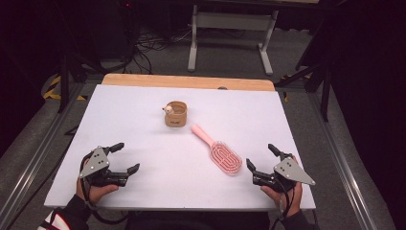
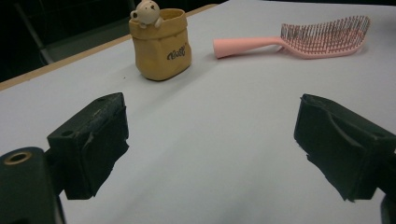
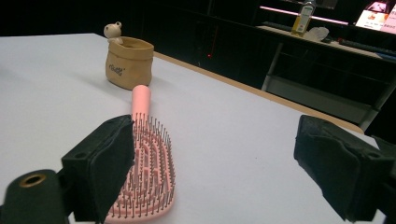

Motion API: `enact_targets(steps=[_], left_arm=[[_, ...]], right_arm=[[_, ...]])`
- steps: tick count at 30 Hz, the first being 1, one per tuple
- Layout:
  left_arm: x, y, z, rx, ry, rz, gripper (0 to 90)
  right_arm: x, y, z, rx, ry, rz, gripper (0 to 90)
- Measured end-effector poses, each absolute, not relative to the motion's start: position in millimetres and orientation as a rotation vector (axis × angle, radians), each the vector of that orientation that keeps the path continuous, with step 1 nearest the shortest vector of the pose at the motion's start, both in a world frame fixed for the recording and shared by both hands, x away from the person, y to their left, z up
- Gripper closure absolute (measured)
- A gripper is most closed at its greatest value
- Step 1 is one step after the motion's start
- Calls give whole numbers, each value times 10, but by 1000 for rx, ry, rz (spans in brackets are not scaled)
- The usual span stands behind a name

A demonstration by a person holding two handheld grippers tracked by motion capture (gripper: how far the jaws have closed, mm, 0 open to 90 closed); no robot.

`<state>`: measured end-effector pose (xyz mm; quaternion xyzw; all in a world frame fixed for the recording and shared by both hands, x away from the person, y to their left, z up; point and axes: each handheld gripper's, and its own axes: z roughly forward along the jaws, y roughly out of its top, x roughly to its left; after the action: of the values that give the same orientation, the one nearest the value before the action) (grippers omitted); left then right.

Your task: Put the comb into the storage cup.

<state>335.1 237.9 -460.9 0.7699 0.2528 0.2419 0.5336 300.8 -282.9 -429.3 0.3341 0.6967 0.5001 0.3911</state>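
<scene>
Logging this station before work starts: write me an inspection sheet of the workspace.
Surface: white board, wooden strip along far edge.
Job's things: pink hairbrush lying bristles up, handle toward tan pouch-shaped holder; holder upright, small bear figure on its rim.
Clutter: nothing seen.
Grippers: left claw open, nothing between jaws; right claw open, beside the brush head, apart from it.
Cables: black cable trails from each claw; tangle on the floor beyond.
Surroundings: dark room, grey stand behind table.
</scene>
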Motion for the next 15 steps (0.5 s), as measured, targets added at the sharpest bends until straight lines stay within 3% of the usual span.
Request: enact_targets(steps=[15], left_arm=[[3306,2422,-4621,1840,612,593,112]], right_arm=[[3114,-2840,-4289,899,1771,1289,154]])
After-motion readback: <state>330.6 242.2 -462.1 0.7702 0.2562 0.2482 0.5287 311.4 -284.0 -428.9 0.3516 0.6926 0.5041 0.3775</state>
